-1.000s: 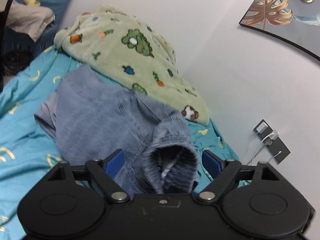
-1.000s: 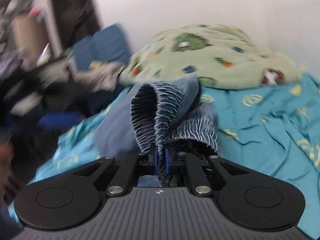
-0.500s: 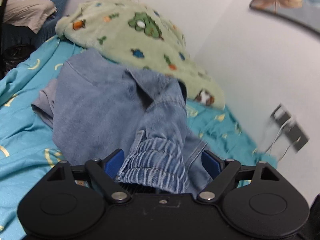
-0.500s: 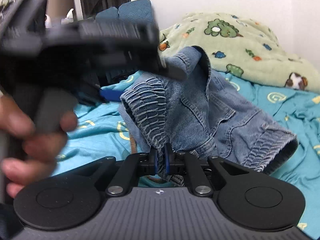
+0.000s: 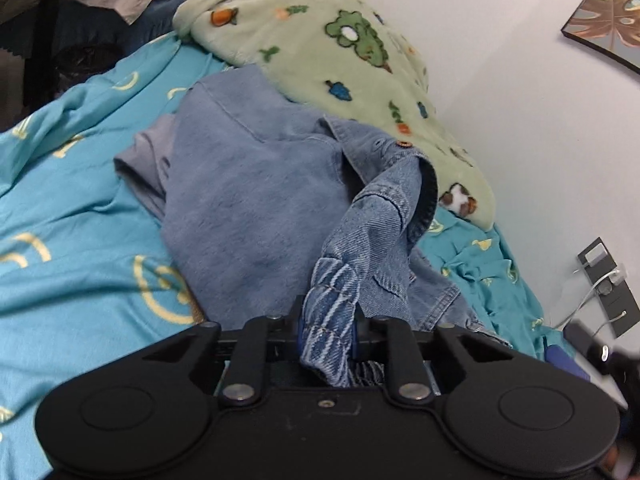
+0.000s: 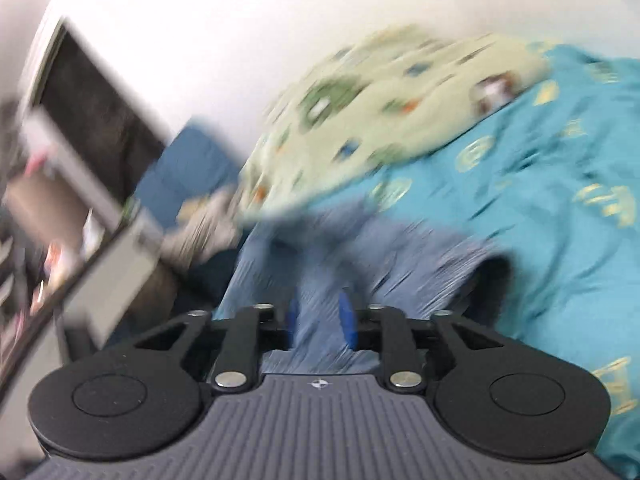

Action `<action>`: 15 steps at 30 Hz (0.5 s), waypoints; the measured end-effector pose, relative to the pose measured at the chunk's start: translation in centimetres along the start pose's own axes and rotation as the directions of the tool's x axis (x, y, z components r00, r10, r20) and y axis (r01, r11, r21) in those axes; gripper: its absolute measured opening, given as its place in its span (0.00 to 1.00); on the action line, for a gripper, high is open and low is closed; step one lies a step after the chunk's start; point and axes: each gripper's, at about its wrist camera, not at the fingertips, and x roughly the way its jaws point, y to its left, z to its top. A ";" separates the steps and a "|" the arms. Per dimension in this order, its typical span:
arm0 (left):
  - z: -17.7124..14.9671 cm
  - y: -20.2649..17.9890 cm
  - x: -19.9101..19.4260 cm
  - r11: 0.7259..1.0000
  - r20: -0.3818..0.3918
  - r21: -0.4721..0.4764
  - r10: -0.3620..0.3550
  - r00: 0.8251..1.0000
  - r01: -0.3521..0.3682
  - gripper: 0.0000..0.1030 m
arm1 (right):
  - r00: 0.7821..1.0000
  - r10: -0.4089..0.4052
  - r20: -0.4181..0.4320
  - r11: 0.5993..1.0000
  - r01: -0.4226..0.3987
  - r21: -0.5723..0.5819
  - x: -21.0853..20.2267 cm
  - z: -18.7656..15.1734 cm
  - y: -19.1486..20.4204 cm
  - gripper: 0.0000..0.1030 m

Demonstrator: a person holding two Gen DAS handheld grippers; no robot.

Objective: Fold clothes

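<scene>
No readable writing shows on denim jacket (image 5: 256, 208).

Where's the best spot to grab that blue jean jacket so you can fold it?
Probably the ribbed cuff of the denim jacket, from the near edge. It is thick, sticks up, and the left gripper already pinches it. The flat back panel offers no edge.

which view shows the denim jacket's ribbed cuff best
The left wrist view: the ribbed cuff is sharp, pinched in the left gripper. The right wrist view gives only motion-blurred denim between the right gripper's parted jaws.
</scene>
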 end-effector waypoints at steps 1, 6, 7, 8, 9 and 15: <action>0.0 -0.2 0.0 1.000 -0.002 0.007 0.006 1.000 -0.006 0.17 | 0.997 -0.061 0.037 0.998 0.061 0.001 0.0 0.4 -0.5 0.53; 0.0 0.0 0.5 0.999 -0.020 0.003 0.034 0.999 -0.034 0.17 | 0.989 -0.150 0.018 0.988 0.149 0.028 3.9 0.9 -2.9 0.65; 0.0 0.1 0.5 0.999 -0.021 -0.001 0.032 0.999 -0.032 0.17 | 0.984 -0.175 0.019 0.984 0.174 0.020 4.6 0.7 -3.1 0.71; -0.1 0.2 0.4 1.000 -0.023 -0.005 0.030 0.999 -0.030 0.17 | 0.980 -0.200 0.019 0.980 0.200 0.016 5.1 0.5 -3.4 0.81; -0.1 0.2 0.4 1.000 -0.023 -0.008 0.029 0.999 -0.029 0.17 | 0.977 -0.212 0.011 0.977 0.212 0.024 5.6 0.5 -4.0 0.85; -0.2 0.2 0.3 1.000 -0.023 0.003 0.027 0.999 -0.027 0.18 | 0.974 -0.221 -0.054 0.973 0.225 0.060 7.7 -0.1 -7.1 0.87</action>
